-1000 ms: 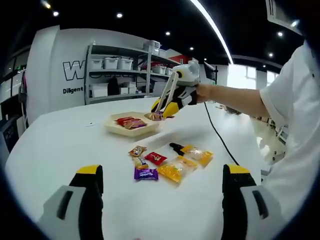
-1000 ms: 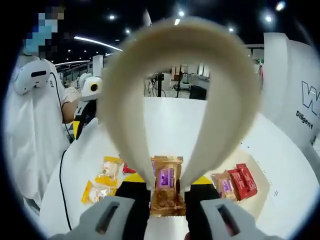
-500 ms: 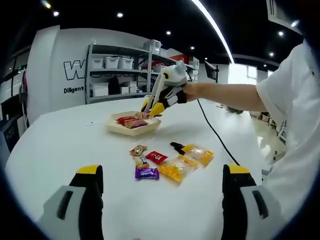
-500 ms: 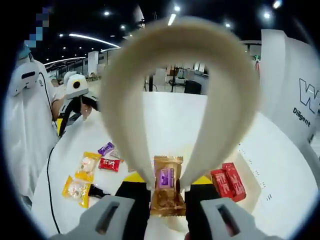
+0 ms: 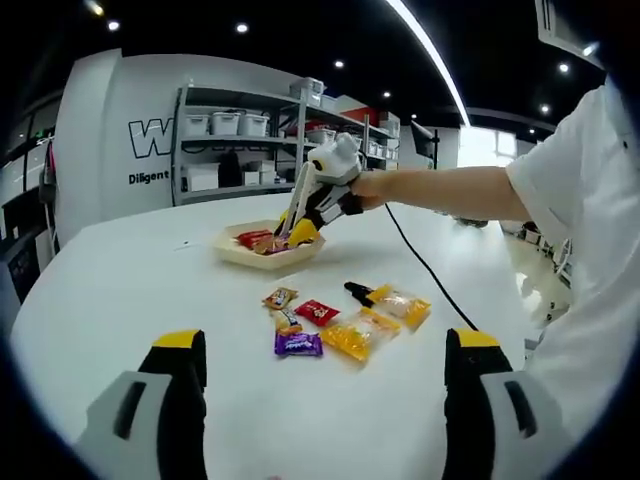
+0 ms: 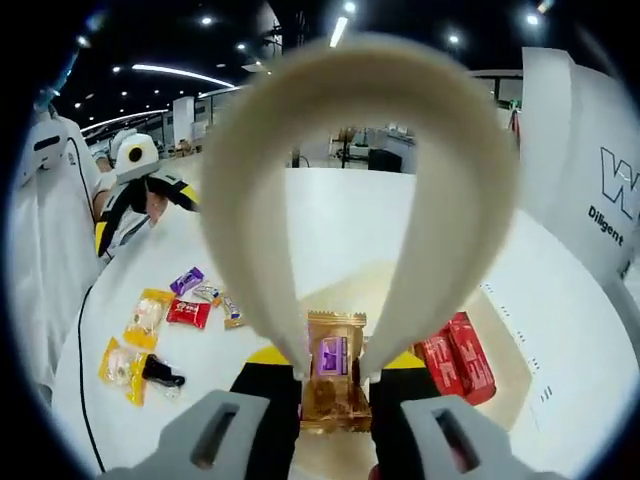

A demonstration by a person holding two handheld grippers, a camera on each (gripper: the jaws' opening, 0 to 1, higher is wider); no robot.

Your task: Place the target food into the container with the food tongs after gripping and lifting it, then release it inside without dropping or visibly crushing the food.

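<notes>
already red packets in tray, tongs above

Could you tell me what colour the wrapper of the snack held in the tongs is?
The snack has a golden-brown wrapper with a purple label, clearest in the right gripper view, pinched between the cream tongs.

My right gripper is clamped on the cream food tongs, whose two arms loop up into a wide arch and come together at their tips on a gold-brown wrapped snack with a purple label, held upright and uncrushed. It hangs over the beige container, a shallow square tray on the white table, where red-wrapped snacks already lie. From my left gripper view the container sits well beyond the loose snacks, tongs slanting down into it.
</notes>
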